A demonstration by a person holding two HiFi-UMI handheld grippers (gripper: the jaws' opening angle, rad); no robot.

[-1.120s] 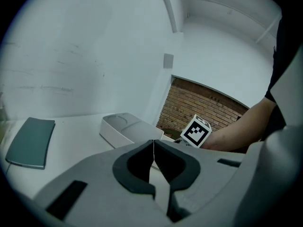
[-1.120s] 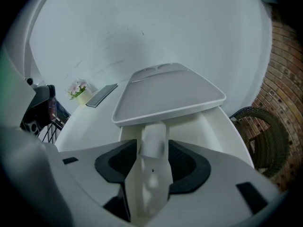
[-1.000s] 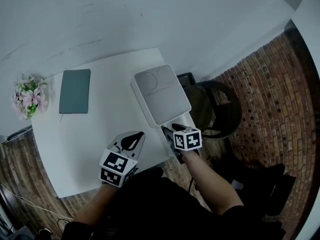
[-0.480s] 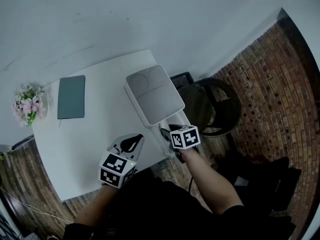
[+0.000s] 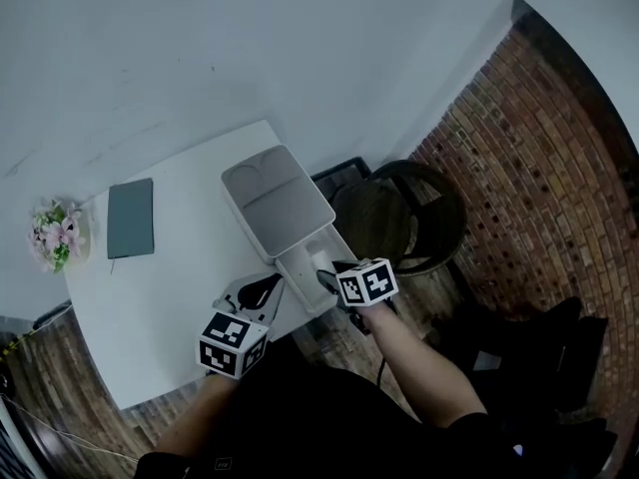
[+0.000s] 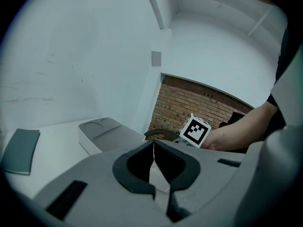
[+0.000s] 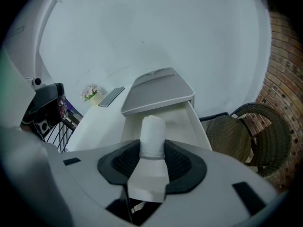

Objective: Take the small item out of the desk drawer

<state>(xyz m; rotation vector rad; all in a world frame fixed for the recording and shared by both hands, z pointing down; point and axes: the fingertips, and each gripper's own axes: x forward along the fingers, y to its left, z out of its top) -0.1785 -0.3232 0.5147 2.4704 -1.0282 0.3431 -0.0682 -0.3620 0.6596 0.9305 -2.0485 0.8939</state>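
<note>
A grey drawer box (image 5: 275, 203) stands on the white desk (image 5: 170, 287) with its drawer (image 5: 300, 267) pulled out toward me. My right gripper (image 5: 330, 278) hovers over the drawer's front end. In the right gripper view its pads press on a small white tube (image 7: 152, 135) that sticks up and forward between them, above the open drawer (image 7: 189, 122). My left gripper (image 5: 262, 289) rests over the desk just left of the drawer. Its jaws (image 6: 153, 148) meet at the tips and hold nothing.
A green notebook (image 5: 131, 219) and a pot of pink flowers (image 5: 55, 238) lie at the desk's left end. A dark wicker chair (image 5: 399, 213) stands right of the desk on a brick-patterned floor (image 5: 519, 168). The white wall runs behind.
The head view has swung, so the desk sits lower and further left. More of the drawer's inside shows now. The right gripper stays at the drawer's front, the left beside it.
</note>
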